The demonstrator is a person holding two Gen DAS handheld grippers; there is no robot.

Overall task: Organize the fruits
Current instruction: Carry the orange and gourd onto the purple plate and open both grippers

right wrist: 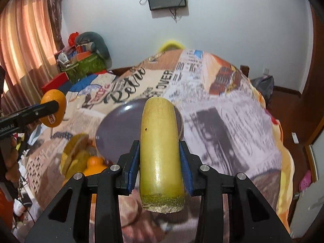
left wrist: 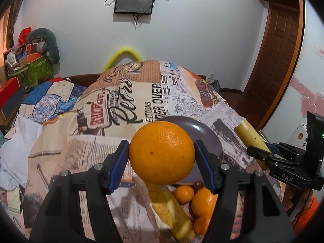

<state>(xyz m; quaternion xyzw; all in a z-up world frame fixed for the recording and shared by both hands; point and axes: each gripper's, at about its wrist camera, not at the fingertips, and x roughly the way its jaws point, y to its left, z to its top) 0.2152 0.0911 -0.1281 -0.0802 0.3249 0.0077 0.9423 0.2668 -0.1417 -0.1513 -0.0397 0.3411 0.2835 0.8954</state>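
Note:
My left gripper is shut on a large orange and holds it above the bed, in front of a purple plate. My right gripper is shut on a yellow-green sugarcane piece, held over the near edge of the plate. The cane and right gripper also show at the right of the left wrist view. The orange in the left gripper shows at the left of the right wrist view. A pile of small oranges and a yellow cut piece lies below.
A newspaper-print quilt covers the bed. Bags and boxes are stacked at the back left by the curtain. A wooden door stands at the right. Screens hang on the far wall.

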